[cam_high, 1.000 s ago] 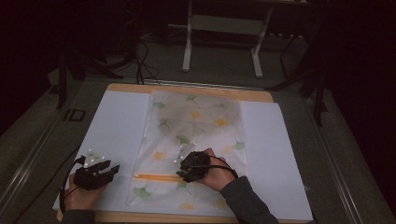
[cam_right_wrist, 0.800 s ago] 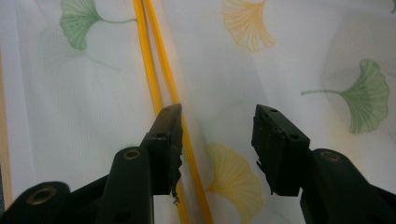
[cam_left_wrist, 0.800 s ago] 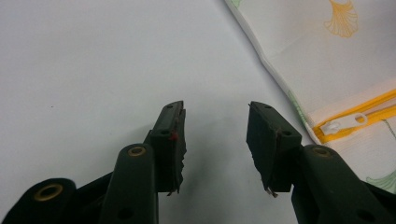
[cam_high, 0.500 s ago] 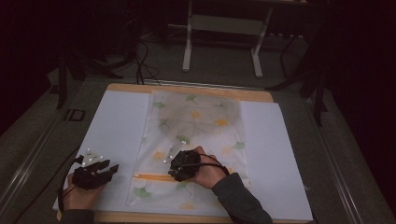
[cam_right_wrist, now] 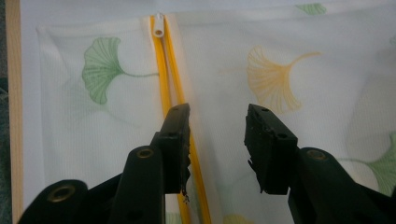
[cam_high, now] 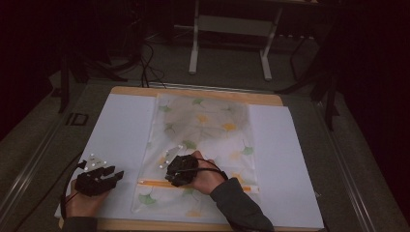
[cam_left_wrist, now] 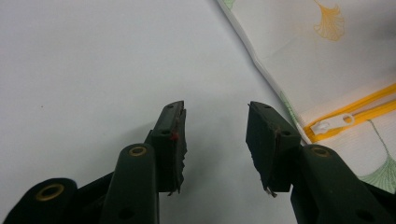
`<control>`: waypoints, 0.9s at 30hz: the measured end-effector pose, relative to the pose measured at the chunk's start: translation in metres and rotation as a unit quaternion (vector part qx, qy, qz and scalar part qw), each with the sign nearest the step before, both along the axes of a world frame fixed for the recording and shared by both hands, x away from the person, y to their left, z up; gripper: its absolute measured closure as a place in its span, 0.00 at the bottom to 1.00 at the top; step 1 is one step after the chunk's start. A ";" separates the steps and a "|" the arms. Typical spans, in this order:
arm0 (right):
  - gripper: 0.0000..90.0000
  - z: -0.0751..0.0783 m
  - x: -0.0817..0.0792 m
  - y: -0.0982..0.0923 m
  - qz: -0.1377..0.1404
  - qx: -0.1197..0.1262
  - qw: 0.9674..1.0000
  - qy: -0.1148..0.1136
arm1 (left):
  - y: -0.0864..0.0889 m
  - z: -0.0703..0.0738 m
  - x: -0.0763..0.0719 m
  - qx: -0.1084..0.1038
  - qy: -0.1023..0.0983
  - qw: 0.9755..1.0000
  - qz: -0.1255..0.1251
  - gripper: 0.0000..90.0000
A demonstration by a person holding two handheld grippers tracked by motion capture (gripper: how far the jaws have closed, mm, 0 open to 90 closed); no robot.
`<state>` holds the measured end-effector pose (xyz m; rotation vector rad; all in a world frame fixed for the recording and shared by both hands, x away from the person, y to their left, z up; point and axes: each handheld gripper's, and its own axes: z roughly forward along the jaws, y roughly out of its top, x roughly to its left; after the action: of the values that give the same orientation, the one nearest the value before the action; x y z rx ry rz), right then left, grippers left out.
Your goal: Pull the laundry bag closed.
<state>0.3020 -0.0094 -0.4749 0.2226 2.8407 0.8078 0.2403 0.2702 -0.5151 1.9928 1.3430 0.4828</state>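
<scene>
A white mesh bag printed with green and yellow ginkgo leaves lies flat on the white sheet in the middle of the table. A yellow zipper runs across its near end, with a white pull tab at the zipper's left end. My right gripper hovers open just over the bag beside the zipper line, nothing between its jaws. My left gripper rests open over the bare white sheet, left of the bag's corner, empty.
White sheet covers a wooden board whose edge shows at the far side. Grey floor, a white metal stand and dark cables lie beyond the table. A cable trails from the left gripper.
My right gripper has moved left along the zipper toward the bag's left end. The left gripper has stayed put.
</scene>
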 end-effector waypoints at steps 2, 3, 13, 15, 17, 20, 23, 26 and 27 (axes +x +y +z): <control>0.71 -0.001 -0.001 0.004 0.004 -0.004 1.000 0.002 | 0.000 0.000 0.000 0.001 0.000 1.000 0.000 0.64; 0.74 -0.001 -0.001 0.006 0.008 -0.007 1.000 0.003 | 0.000 0.000 0.000 0.001 0.000 1.000 0.000 0.64; 0.75 -0.006 -0.003 0.026 0.019 -0.008 1.000 0.010 | 0.001 0.001 0.000 -0.001 0.000 1.000 0.000 0.64; 0.75 -0.007 -0.004 0.029 0.020 -0.009 1.000 0.012 | 0.002 0.001 0.000 -0.001 -0.001 1.000 0.001 0.64; 0.77 -0.008 -0.005 0.033 0.023 -0.009 1.000 0.011 | 0.002 0.001 0.000 -0.001 -0.001 1.000 0.001 0.64; 0.80 -0.009 -0.006 0.037 0.026 -0.013 1.000 0.010 | 0.002 0.001 0.000 -0.001 0.000 1.000 0.001 0.64; 0.82 -0.010 -0.006 0.044 0.034 -0.019 0.999 0.010 | 0.002 0.001 0.000 -0.001 0.000 1.000 0.000 0.64; 0.82 -0.010 -0.007 0.047 0.035 -0.015 0.999 0.012 | 0.002 0.001 0.000 -0.001 0.000 1.000 0.000 0.64; 0.81 -0.011 -0.007 0.051 0.038 -0.016 0.999 0.013 | 0.002 0.001 0.000 0.001 0.000 1.000 -0.002 0.64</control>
<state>0.2946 0.0415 -0.4860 0.1219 2.9008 0.7792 0.2402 0.2720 -0.5138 1.9961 1.3401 0.4818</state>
